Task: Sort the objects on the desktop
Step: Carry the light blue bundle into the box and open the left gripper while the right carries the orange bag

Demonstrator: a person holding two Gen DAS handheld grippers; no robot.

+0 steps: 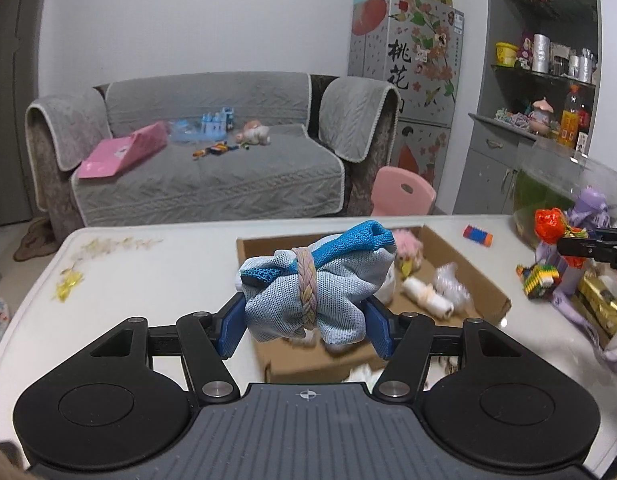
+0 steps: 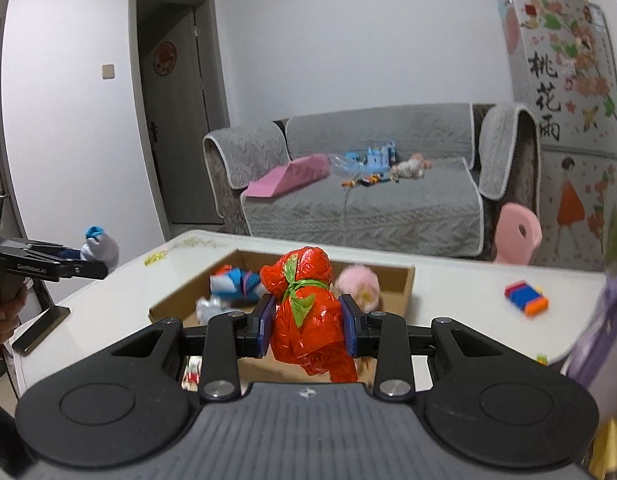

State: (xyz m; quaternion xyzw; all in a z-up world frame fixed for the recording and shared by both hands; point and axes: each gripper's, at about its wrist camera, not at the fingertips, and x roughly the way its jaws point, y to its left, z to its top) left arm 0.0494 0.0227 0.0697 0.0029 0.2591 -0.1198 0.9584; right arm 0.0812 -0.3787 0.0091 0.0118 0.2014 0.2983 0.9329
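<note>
The left gripper (image 1: 304, 322) clamps a bundled mesh sock (image 1: 308, 296) above the cardboard box (image 1: 460, 256) on the white table (image 1: 156, 280). The right gripper (image 2: 308, 326) clamps a red plastic bundle (image 2: 306, 308) over the same box.

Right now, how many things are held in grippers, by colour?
Blue and grey cloth bundle, in the left gripper: 1
Red plastic-wrapped bundle, in the right gripper: 1
Total: 2
</note>
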